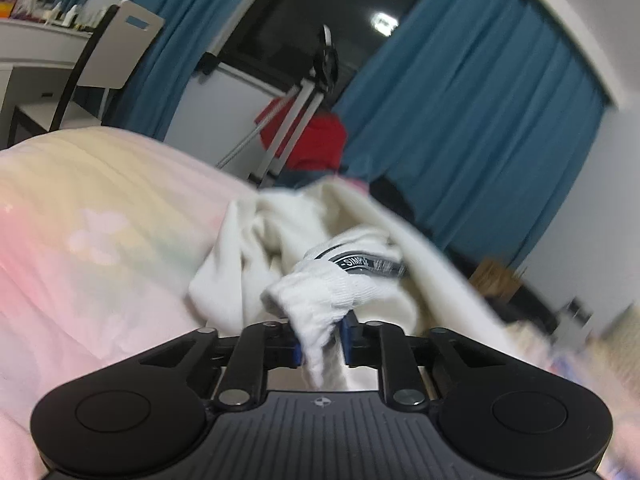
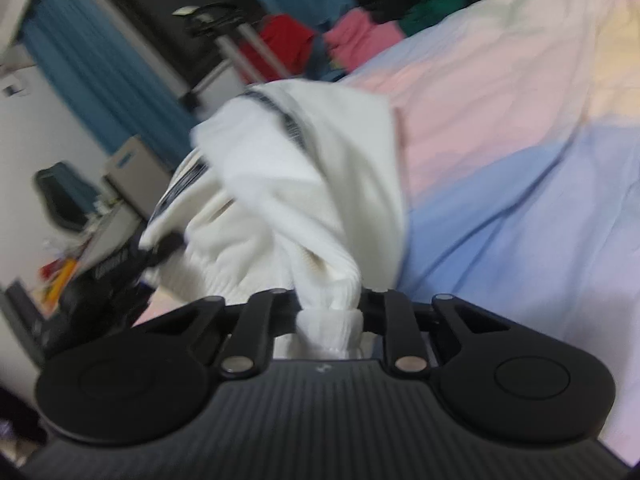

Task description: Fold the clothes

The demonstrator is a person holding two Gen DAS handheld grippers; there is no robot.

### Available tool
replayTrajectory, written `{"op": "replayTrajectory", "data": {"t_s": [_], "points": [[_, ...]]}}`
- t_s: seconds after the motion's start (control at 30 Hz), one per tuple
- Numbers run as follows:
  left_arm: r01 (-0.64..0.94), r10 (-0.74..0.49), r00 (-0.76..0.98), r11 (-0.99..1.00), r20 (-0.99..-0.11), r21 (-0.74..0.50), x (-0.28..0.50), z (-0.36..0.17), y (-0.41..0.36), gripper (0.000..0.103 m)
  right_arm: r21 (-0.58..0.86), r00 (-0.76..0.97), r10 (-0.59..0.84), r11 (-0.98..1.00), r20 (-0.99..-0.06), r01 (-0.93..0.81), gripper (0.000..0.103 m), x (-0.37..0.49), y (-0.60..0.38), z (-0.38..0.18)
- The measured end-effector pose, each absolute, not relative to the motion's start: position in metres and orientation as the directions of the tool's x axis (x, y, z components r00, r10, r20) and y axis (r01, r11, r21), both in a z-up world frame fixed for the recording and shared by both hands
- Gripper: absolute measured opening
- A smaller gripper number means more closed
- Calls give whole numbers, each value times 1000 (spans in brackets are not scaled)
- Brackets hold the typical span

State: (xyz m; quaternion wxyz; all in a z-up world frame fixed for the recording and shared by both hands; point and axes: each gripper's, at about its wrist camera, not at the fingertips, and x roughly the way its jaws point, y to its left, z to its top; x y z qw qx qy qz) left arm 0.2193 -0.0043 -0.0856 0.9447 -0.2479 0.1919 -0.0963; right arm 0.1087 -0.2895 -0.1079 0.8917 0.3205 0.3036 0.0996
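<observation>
So both grippers have a bite on the same white garment (image 1: 320,240), a knit thing with a dark printed band on it. In the left wrist view the left gripper (image 1: 320,340) is clamped on a ribbed edge of it: the fabric bunches right between the 2 blue pads (image 1: 349,340), pokes out the near side toward the camera, and the rest balloons up and away to the far side. The band with lettering sits just past the jaws, a bit to the right.

Right wrist view, same deal. The right gripper (image 2: 330,316) is squeezed on a gathered wad of ribbed knit, a short tuft sticking out on the near side, with the main body of the white garment (image 2: 288,184) lifted up in front and slightly left. The pads themselves are buried in cloth there.

Underneath is a pastel bedsheet (image 2: 520,160), pink, yellow and blue patches. Far off there's blue curtains (image 1: 460,100), a red cloth (image 1: 316,140) by a tripod (image 1: 296,108), and a pink heap (image 2: 360,40) at the far end of the bed. Everything's a bit blurry.
</observation>
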Motion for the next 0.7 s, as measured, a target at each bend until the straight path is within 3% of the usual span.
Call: {"op": "replayTrajectory", "data": {"t_s": [0.23, 0.53, 0.7], "points": [[54, -234, 923, 864, -305, -501, 207, -17, 88, 13, 786, 726, 587, 609, -358, -105, 19, 82, -221, -86], [-124, 10, 925, 953, -380, -277, 231, 68, 260, 13, 889, 548, 802, 406, -236, -211, 16, 124, -27, -90], [-247, 150, 866, 958, -477, -147, 274, 52, 339, 14, 884, 442, 862, 388, -248, -262, 15, 163, 74, -104]]}}
